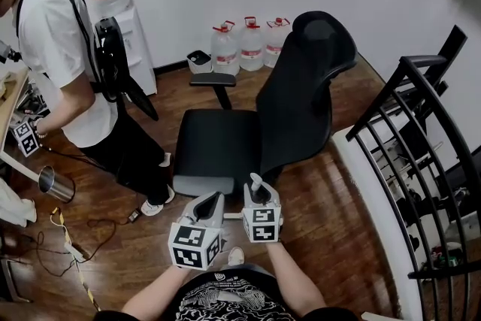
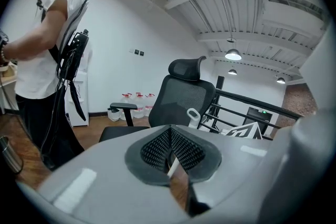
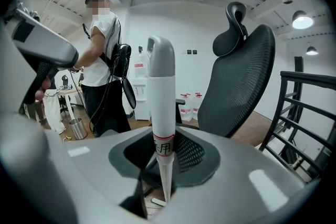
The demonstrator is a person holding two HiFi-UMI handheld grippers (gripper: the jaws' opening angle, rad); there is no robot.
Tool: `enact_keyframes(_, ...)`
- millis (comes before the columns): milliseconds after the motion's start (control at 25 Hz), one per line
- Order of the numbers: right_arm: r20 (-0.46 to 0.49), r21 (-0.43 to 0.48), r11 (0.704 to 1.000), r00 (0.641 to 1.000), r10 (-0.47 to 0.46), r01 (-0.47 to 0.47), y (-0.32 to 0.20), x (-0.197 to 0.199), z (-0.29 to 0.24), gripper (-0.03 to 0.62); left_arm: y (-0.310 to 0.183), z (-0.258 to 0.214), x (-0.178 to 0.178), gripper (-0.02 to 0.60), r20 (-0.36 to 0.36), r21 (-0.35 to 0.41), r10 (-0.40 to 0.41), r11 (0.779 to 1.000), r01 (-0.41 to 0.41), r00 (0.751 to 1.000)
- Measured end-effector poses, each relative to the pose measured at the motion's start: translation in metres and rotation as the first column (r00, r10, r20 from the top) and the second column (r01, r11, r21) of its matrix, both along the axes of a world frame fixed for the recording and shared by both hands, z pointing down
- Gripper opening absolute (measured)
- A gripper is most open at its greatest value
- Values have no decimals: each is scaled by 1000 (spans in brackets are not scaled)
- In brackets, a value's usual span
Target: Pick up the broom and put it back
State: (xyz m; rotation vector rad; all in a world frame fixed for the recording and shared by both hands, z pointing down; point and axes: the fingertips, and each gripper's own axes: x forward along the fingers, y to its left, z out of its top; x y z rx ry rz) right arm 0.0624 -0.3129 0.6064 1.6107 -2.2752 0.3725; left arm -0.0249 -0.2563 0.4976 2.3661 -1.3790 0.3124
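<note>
Pickup looks done, since the right gripper (image 3: 163, 157) pinches the grey-capped white plastic broom handle (image 3: 160, 86) upright between its jaws, while the left gripper (image 2: 171, 148) has its jaws pressed together on nothing; putting it back in its place is left.
</note>
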Motion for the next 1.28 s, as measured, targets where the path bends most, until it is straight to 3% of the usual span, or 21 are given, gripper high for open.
enact_keyframes(520, 12, 11, 1000, 1000, -25, 25, -45, 6, 2, 96, -29, 9, 12, 6, 0, -20, -13, 1000, 13, 1000)
enact_keyframes(1280, -6, -11, 999, 999, -38, 38, -94, 8, 6, 104, -50, 9, 2, 5, 12, -16, -56, 998, 57, 998)
